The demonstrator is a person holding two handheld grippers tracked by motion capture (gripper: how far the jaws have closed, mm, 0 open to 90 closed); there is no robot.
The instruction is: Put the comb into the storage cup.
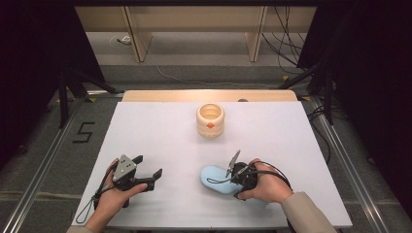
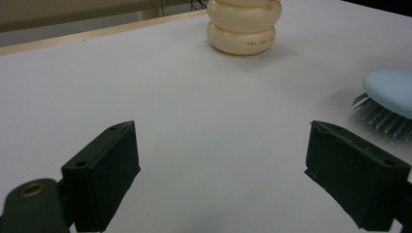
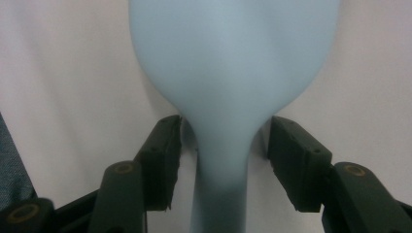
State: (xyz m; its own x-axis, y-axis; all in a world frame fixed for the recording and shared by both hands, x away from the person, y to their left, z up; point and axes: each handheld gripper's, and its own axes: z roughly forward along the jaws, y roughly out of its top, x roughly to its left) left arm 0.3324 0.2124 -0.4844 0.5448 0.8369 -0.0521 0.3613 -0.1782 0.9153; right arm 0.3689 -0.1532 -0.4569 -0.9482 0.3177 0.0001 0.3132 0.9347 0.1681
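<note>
- The left tool [image 1: 145, 174] rests low on the white tabletop [image 1: 160, 141], near its front left corner, held in the person's left hand [image 1: 116, 196] with the grey three-cornered plate on top.
- In the left gripper view the left tool [image 2: 221, 170] has its two black jaws spread wide apart, with bare tabletop [image 2: 145, 87] between them and nothing gripped.
- Further back, about midway across the tabletop, stands a cream ribbed jar [image 1: 210, 120], upright, open at the top, with a small orange mark on its front; in the left gripper view the jar [image 2: 244, 29] shows beyond the jaws, well apart from them.
- Right of centre, near the front edge, lies the pale blue hairbrush [image 1: 214, 178], its head pointing left and its handle running toward the right hand [image 1: 265, 187]. The left gripper view shows the hairbrush [image 2: 391, 87] bristles-down on the tabletop.
- The right tool [image 1: 238, 177] sits at the hairbrush's handle end.
- In the right gripper view the right tool [image 3: 223, 162] has its jaws half closed, one on each side of the hairbrush [image 3: 233, 63] where the head narrows into the handle. The inner faces stand just beside the neck with thin gaps showing, so the brush is bracketed rather than pinched.
</note>
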